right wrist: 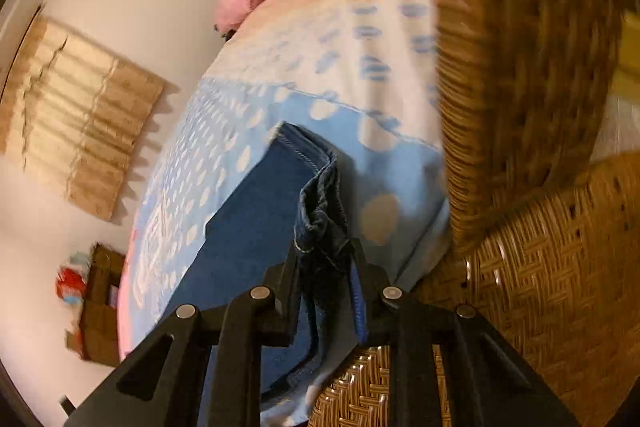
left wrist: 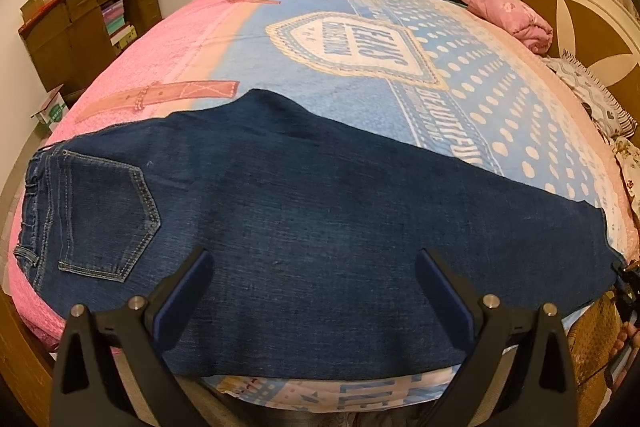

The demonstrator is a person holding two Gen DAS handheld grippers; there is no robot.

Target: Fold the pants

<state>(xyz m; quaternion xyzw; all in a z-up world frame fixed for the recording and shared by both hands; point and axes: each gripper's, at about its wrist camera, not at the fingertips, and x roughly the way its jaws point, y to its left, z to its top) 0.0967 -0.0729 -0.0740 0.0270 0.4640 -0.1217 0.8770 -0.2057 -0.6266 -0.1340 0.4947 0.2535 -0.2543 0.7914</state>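
Dark blue jeans point(left wrist: 304, 211) lie flat across the near part of the bed, folded lengthwise. The waistband and a back pocket point(left wrist: 108, 219) are at the left, and the legs run to the right. My left gripper point(left wrist: 314, 269) hovers open and wide over the thigh area with nothing between its fingers. The right gripper point(left wrist: 628, 279) shows at the far right edge by the leg ends. In the right wrist view the right gripper point(right wrist: 326, 249) is shut on the bunched hem end of the jeans point(right wrist: 320, 211), which is lifted off the blanket.
The bed carries a pink and blue printed blanket point(left wrist: 360, 47). A folded pink quilt point(left wrist: 508, 15) and pillows lie by the headboard point(left wrist: 592, 27). A woven wicker chair point(right wrist: 540, 247) stands close on the right. A brown cabinet point(left wrist: 80, 27) and a cardboard box point(left wrist: 50, 111) stand at the left.
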